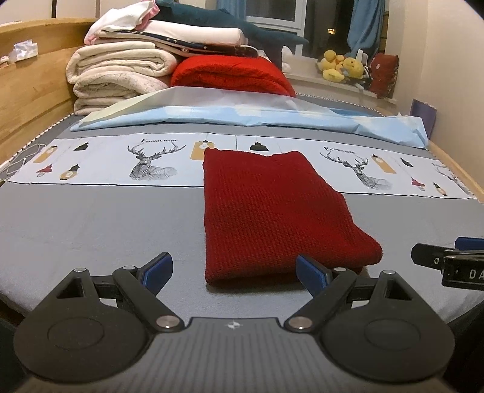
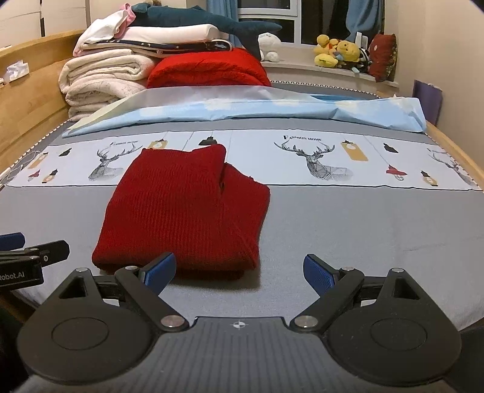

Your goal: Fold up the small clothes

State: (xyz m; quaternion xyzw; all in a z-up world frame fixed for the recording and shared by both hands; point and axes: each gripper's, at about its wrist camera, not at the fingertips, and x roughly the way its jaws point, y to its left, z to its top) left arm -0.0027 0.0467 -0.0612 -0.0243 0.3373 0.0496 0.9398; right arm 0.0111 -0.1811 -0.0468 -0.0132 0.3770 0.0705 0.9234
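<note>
One folded dark-red knit sweater lies flat on the grey bed sheet, far edge overlapping the deer-print sheet band. Two grippers, both empty. Left gripper: jaws spread wide, blue pads either side of the sweater's near edge, right pad touching or just beside it, can't tell which. Right gripper: also wide open, its left pad at the sweater's near right corner. Behind: one light-blue pillowcase, one folded red blanket, one stack of cream blankets, one plush shark on top. Yellow plush toys on the windowsill.
</note>
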